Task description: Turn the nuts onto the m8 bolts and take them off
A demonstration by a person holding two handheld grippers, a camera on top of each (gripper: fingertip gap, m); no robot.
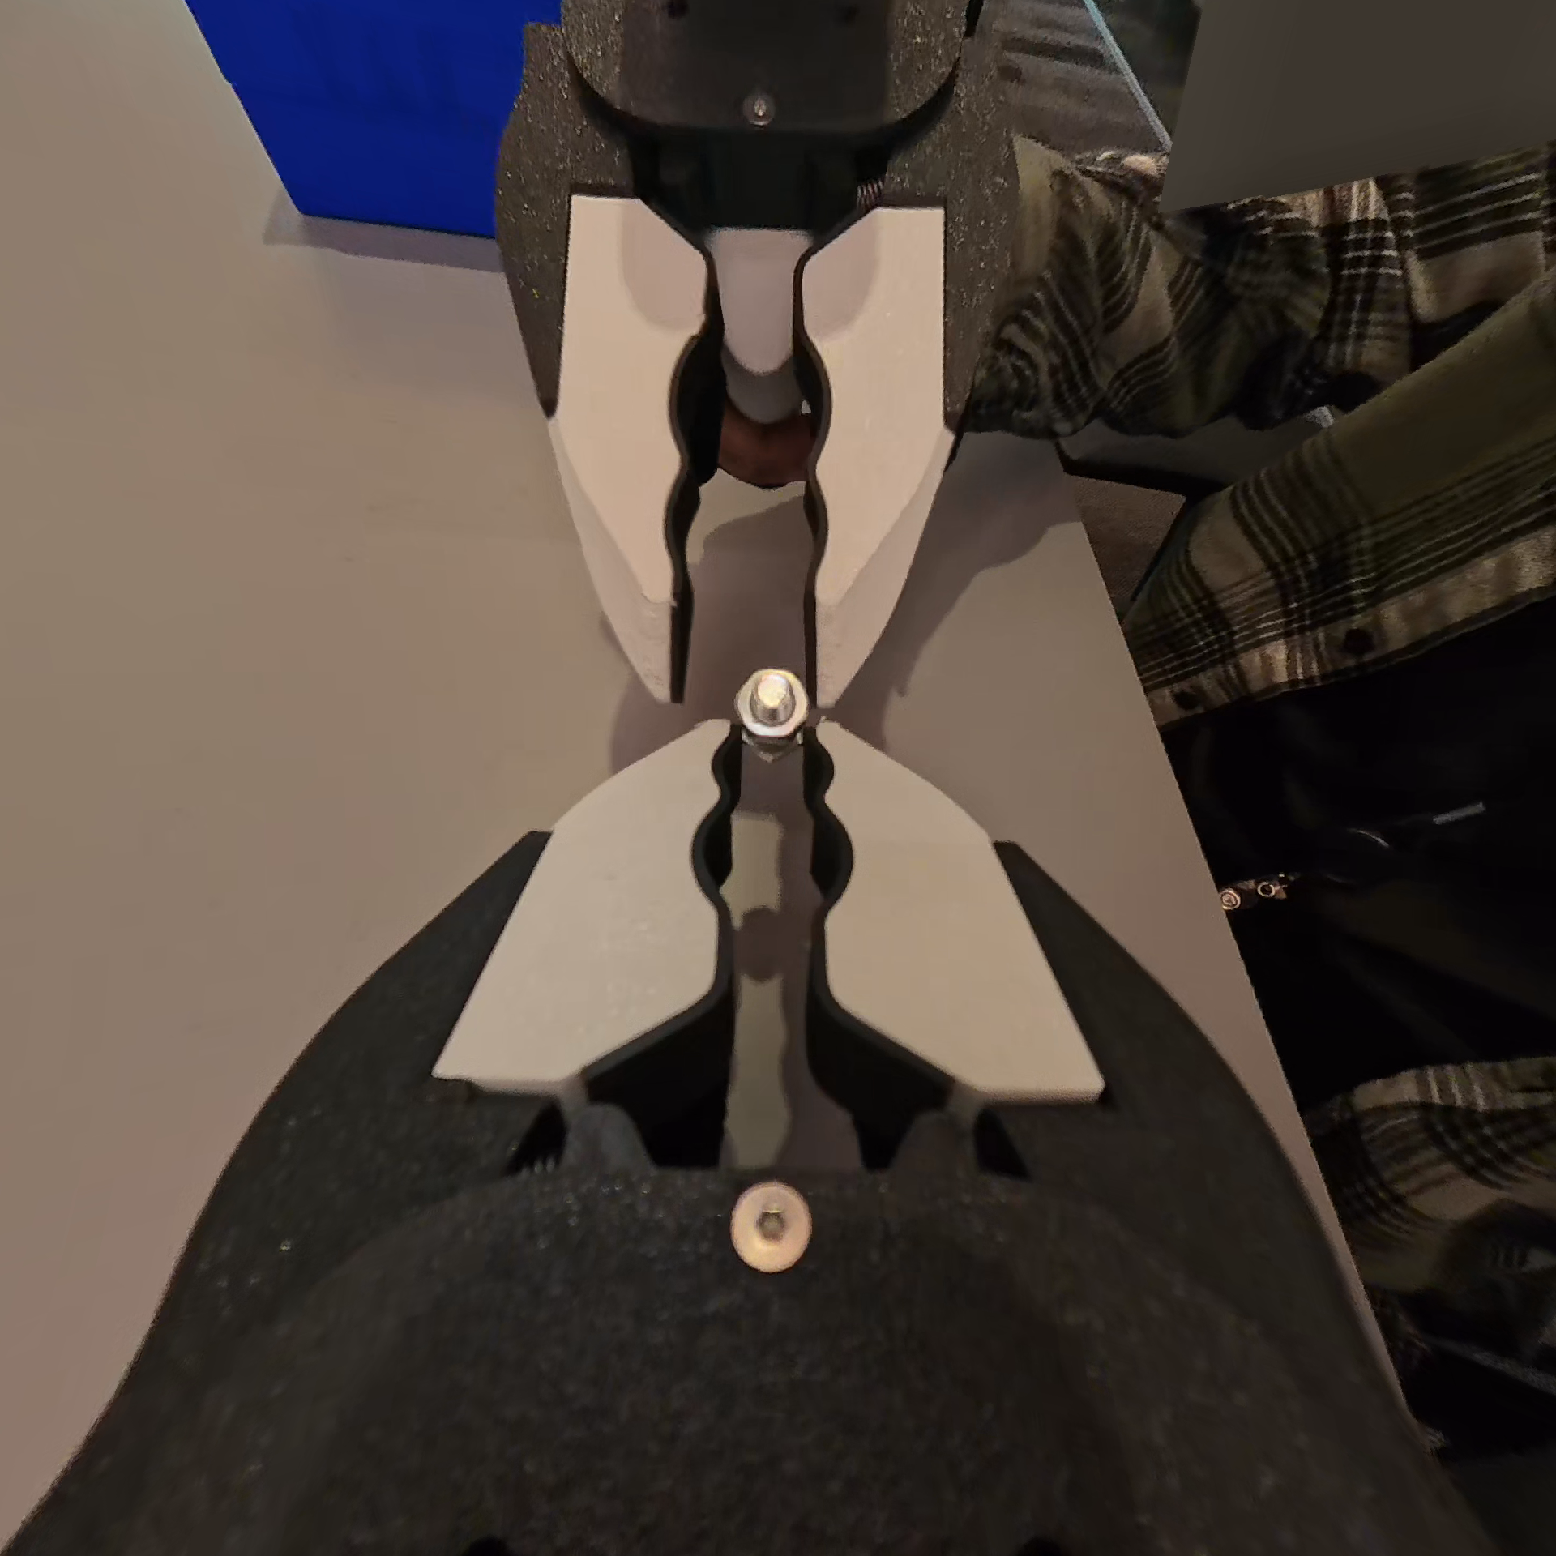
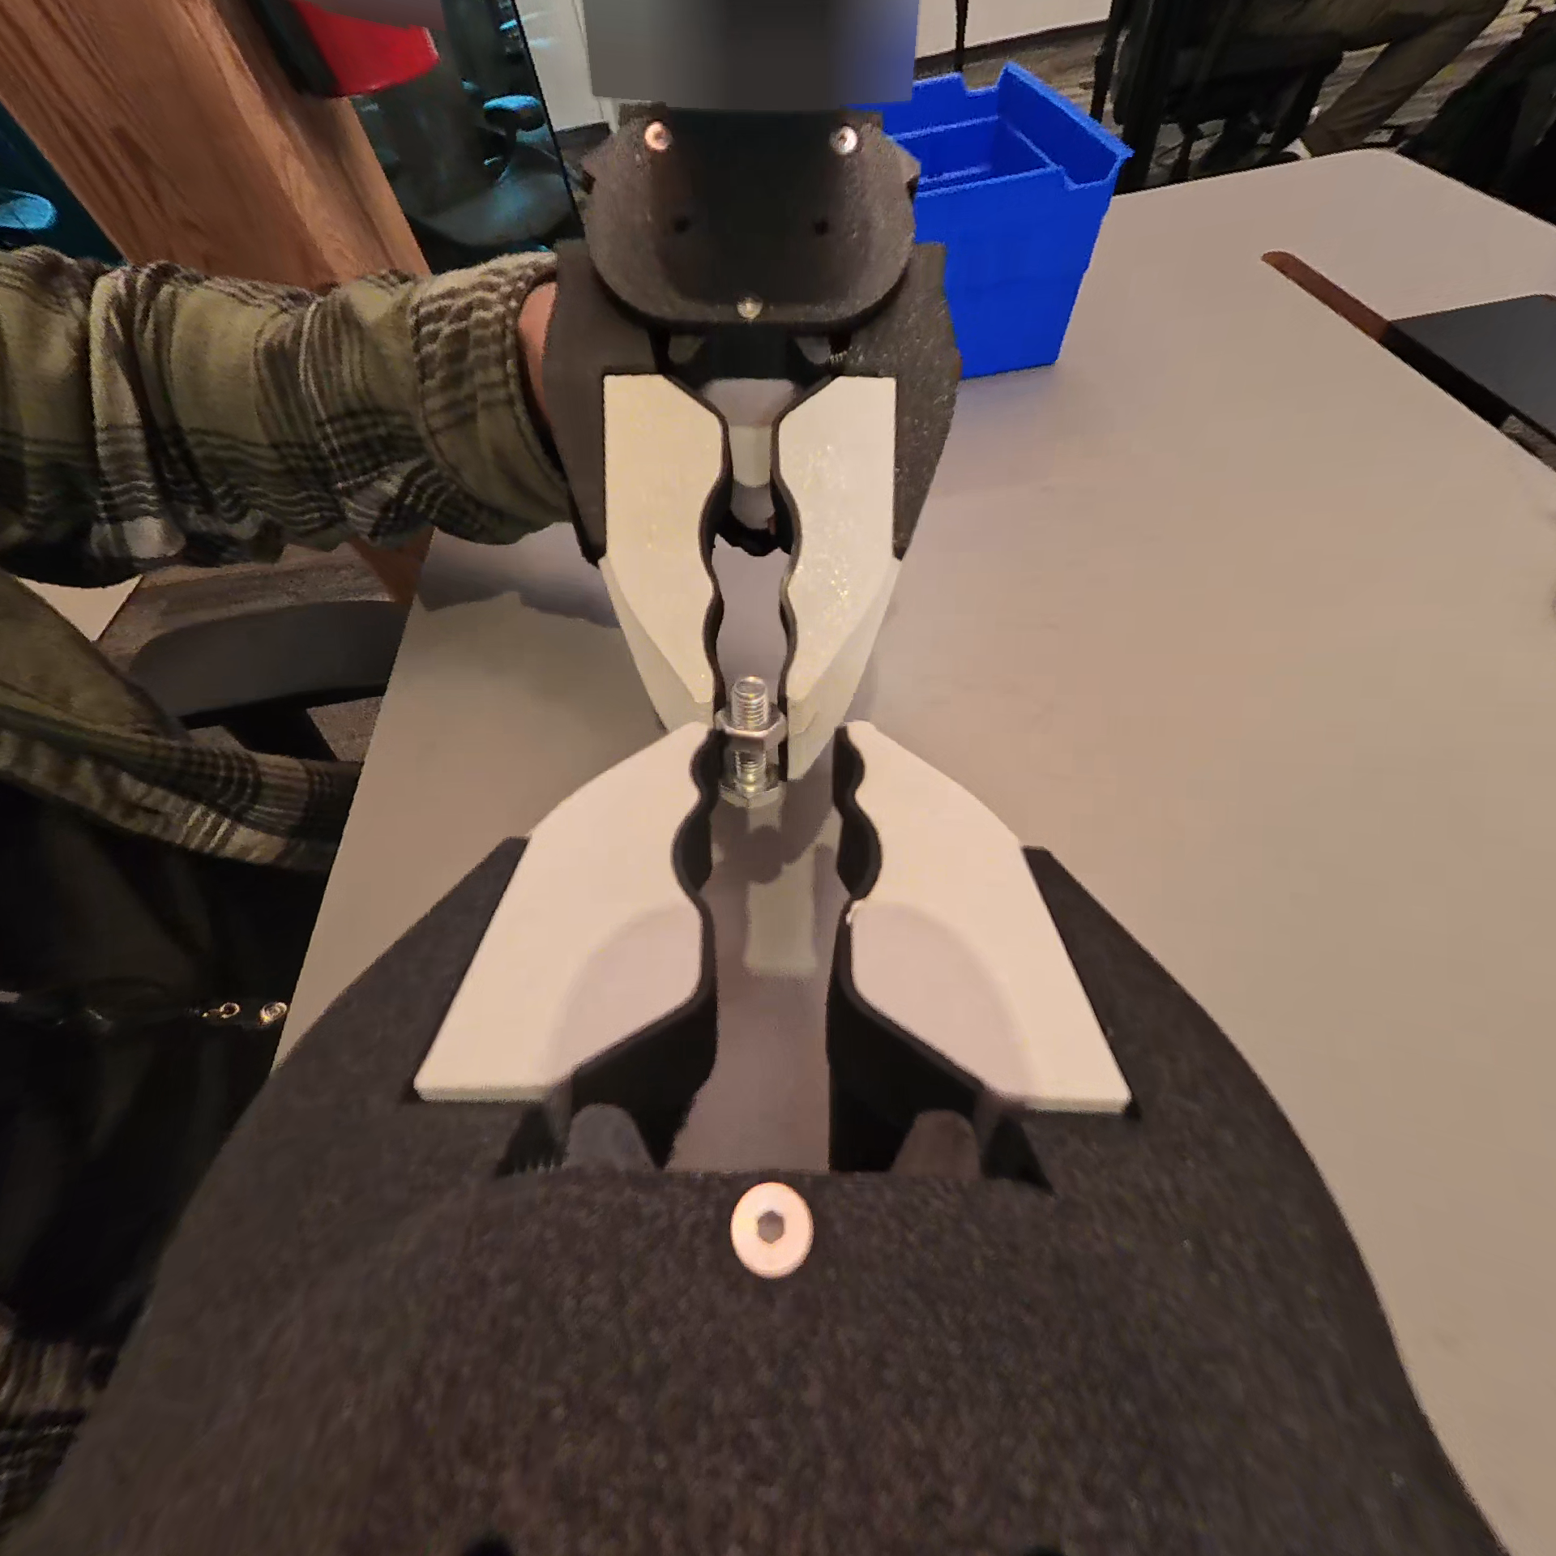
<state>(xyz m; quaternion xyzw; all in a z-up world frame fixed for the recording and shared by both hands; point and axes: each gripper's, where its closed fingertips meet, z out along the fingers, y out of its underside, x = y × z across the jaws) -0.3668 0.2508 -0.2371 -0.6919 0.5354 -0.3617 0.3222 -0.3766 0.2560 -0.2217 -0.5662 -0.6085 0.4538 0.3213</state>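
A silver M8 bolt (image 2: pixel 746 770) stands upright just above the grey table (image 2: pixel 1179 674), thread end up, with a hex nut (image 2: pixel 749 724) partway down its thread. The bolt's tip and nut also show in the left wrist view (image 1: pixel 770 709). My left gripper (image 1: pixel 766 743) is shut on the bolt at its lower part and shows opposite in the right wrist view (image 2: pixel 752 722). My right gripper (image 2: pixel 770 749) faces it with its jaws apart on either side of the nut. One of its fingers (image 1: pixel 829 640) lies close to the nut.
A blue plastic bin (image 2: pixel 1010 219) stands on the table behind the left gripper and shows at the top left of the left wrist view (image 1: pixel 370 109). A person's plaid sleeve (image 2: pixel 253 404) crosses the table's edge. A dark flat object (image 2: pixel 1482 354) lies far right. A wooden pillar (image 2: pixel 168 126) stands behind. Less than 4 cm separates the two grippers' tips.
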